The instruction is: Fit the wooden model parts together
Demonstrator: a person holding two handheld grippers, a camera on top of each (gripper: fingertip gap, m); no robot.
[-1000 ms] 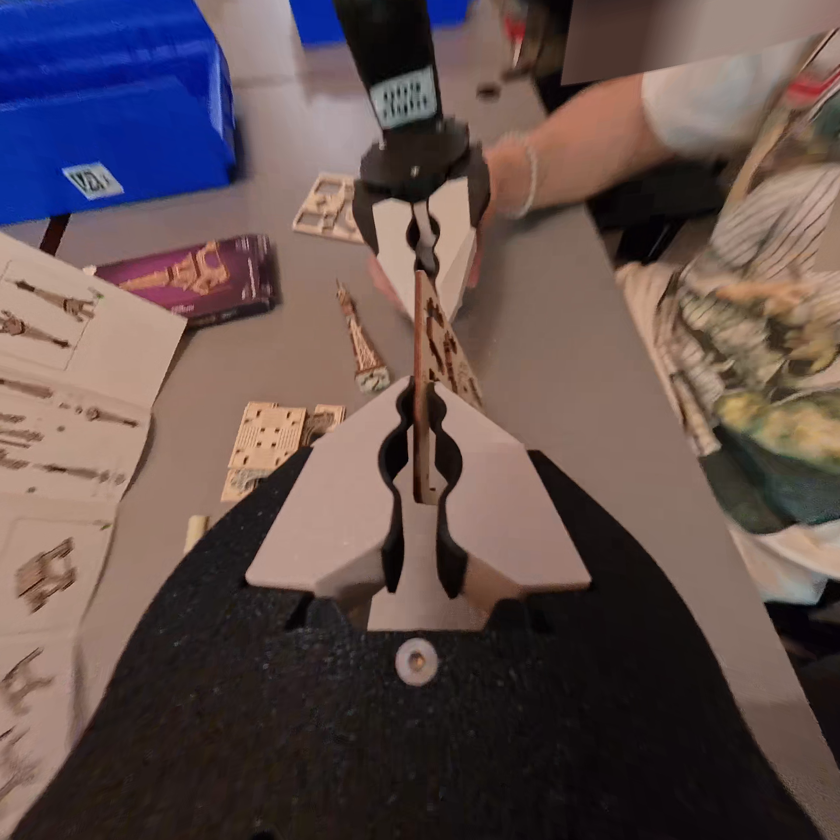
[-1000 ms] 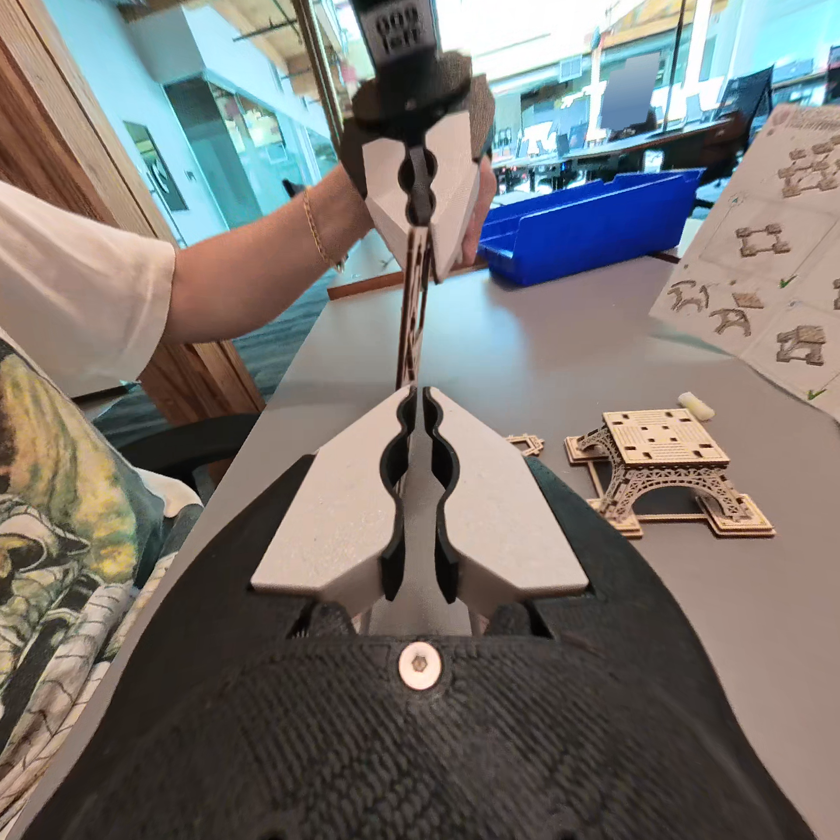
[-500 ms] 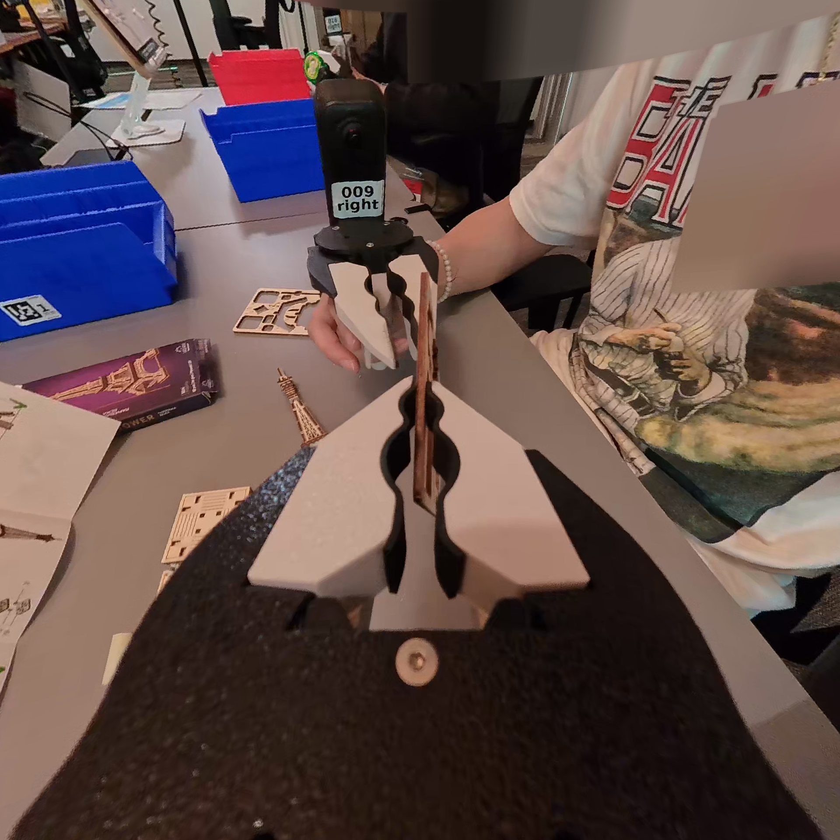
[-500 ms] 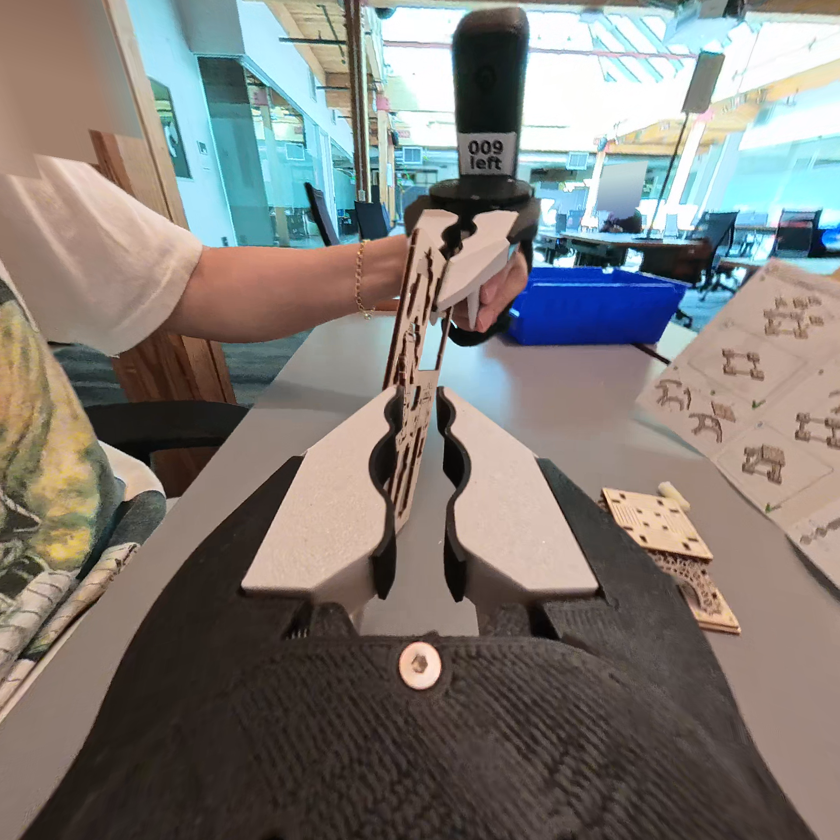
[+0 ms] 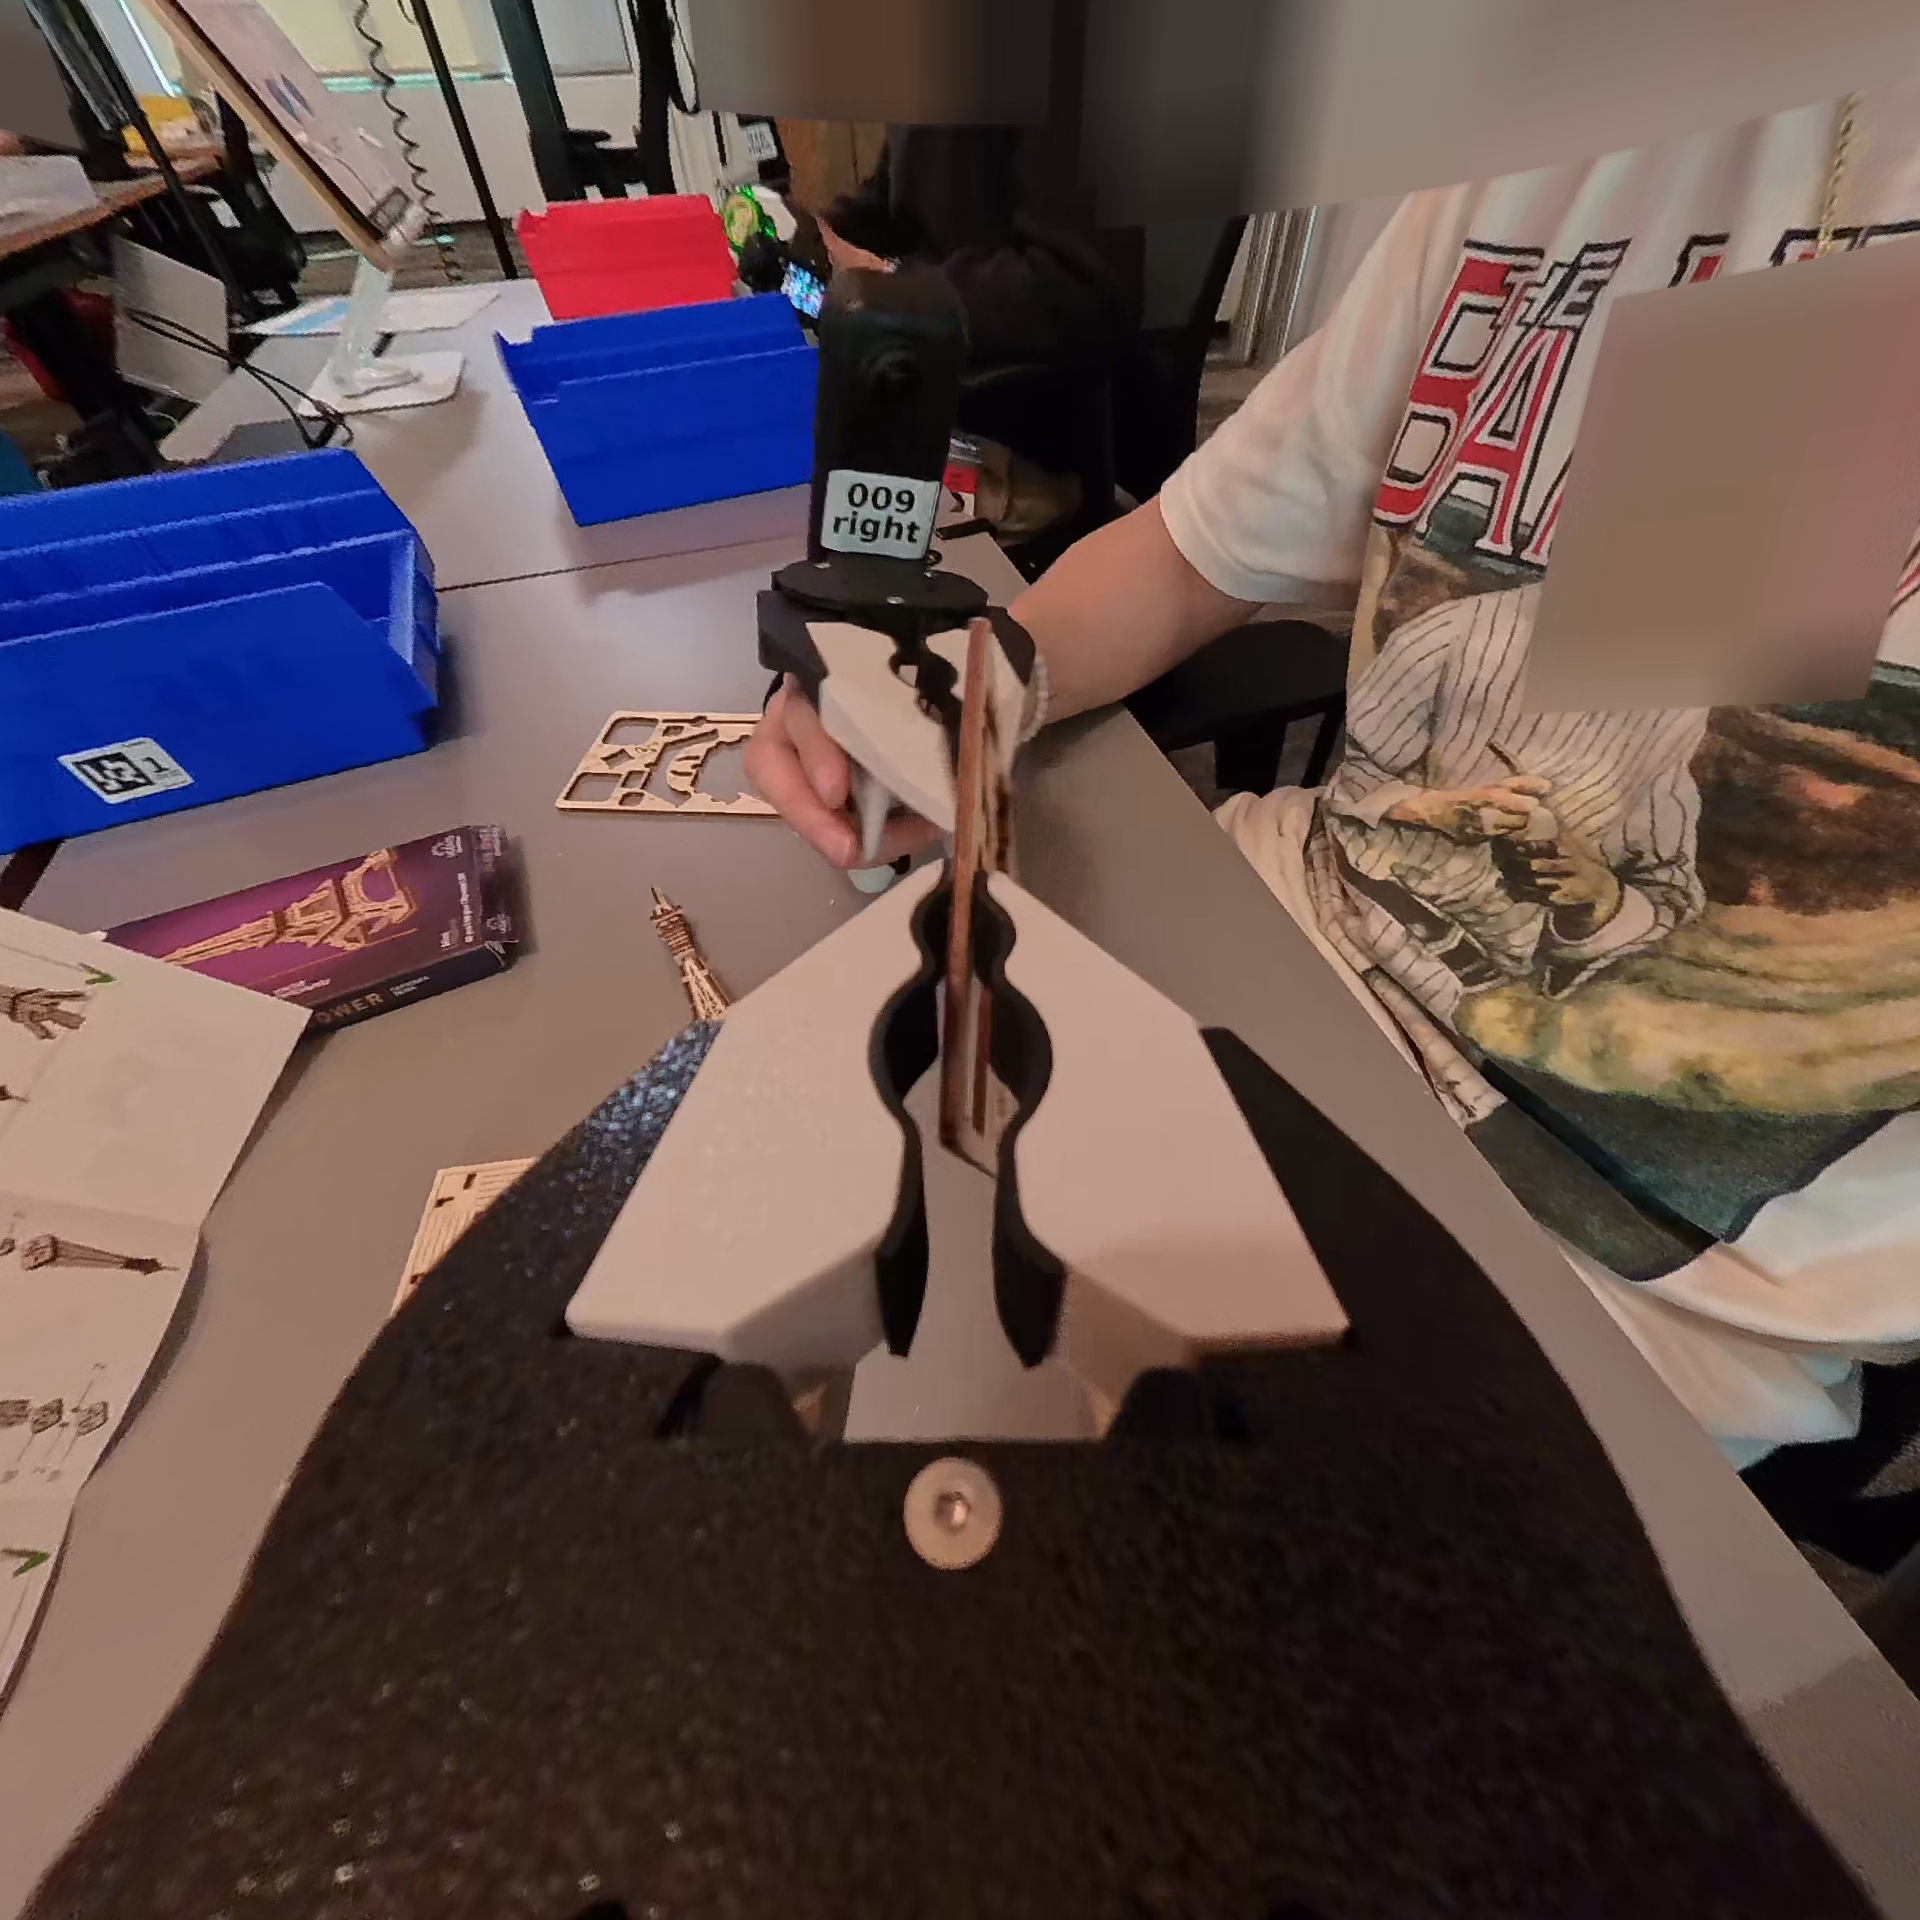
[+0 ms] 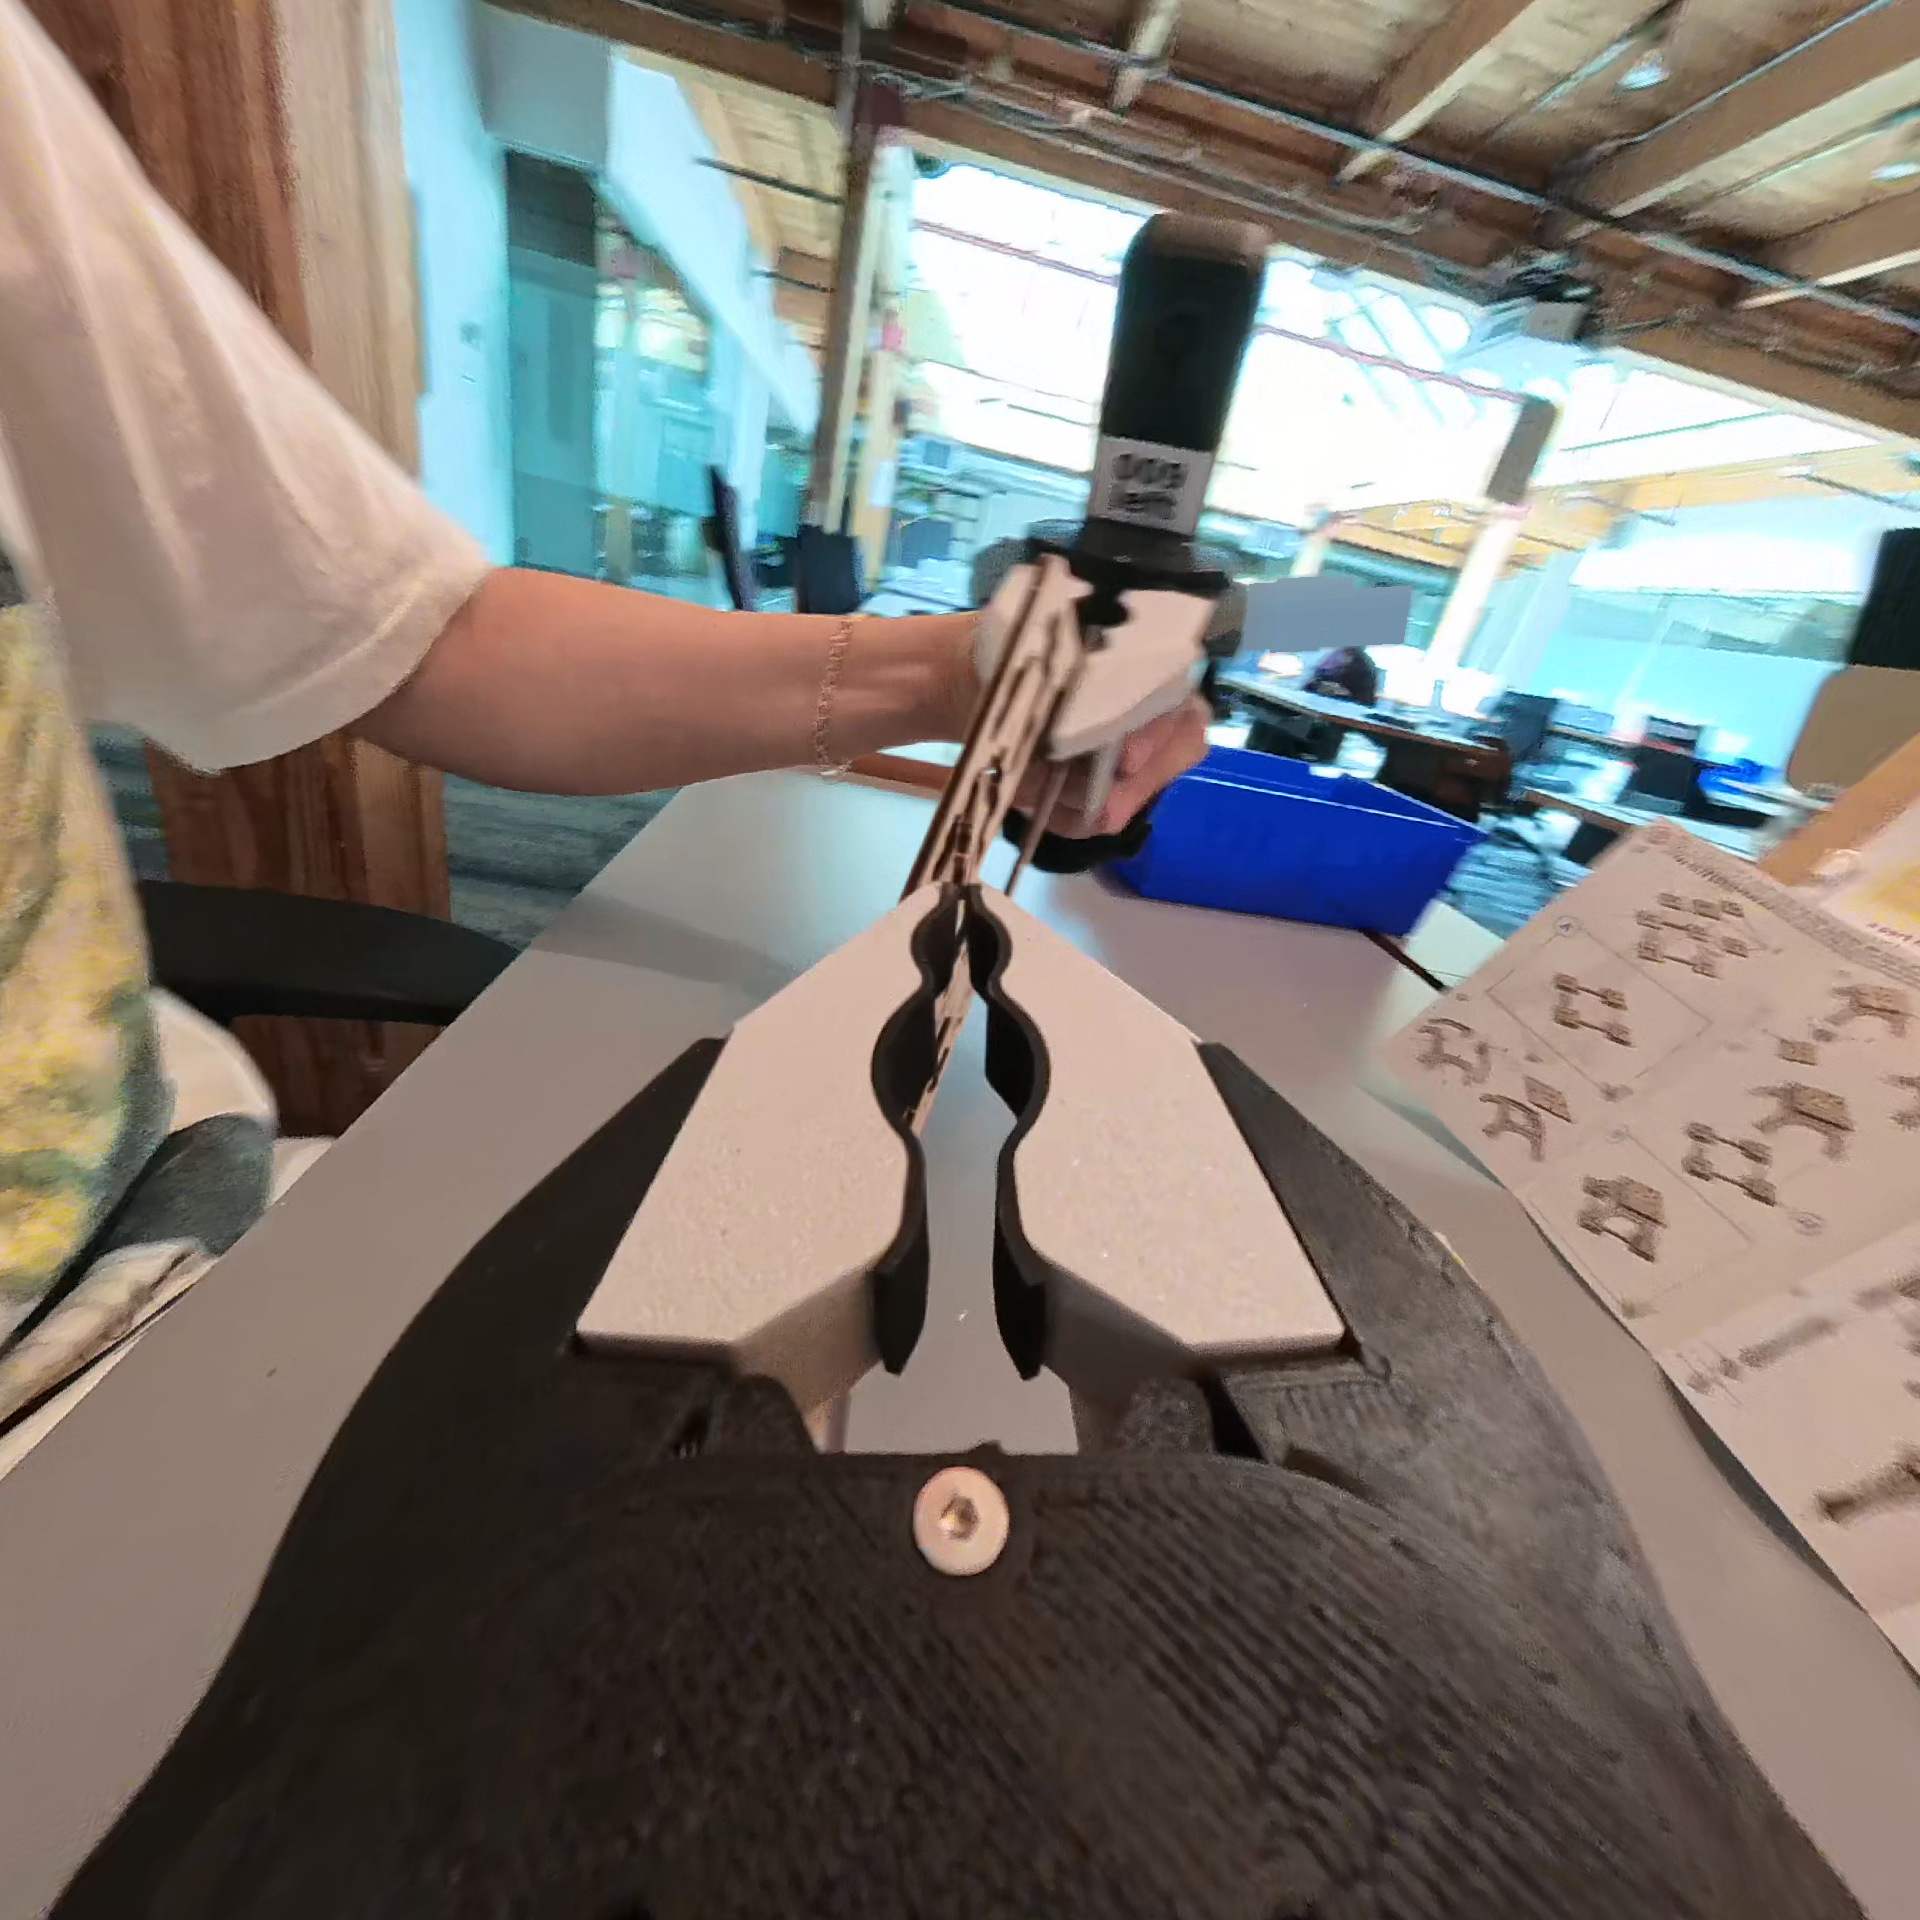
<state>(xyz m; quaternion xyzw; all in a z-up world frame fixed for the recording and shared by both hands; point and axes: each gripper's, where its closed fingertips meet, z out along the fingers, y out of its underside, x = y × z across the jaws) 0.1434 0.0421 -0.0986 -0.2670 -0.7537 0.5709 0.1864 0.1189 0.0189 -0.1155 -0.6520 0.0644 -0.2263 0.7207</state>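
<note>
Lying left of the wooden panel [image 5: 975, 904] on the grey bench [image 5: 623, 623]: instruction sheets [image 5: 94, 1132], blue bins [image 5: 208, 634], a purple box [image 5: 332, 925], a cut-out wooden sheet [image 5: 665, 764], a small wooden spire [image 5: 688, 961]. Held upright above the bench, edge-on, the wooden panel itself. Pinching its near end, the left tongs [image 5: 964, 935], nearly pressed together. Gripping its far end, the right tongs [image 5: 961, 696], closed on the panel [image 6: 961, 997] in the right wrist view [image 6: 961, 914]. Just right of the panel, a person's patterned shirt [image 5: 1558, 831].
</note>
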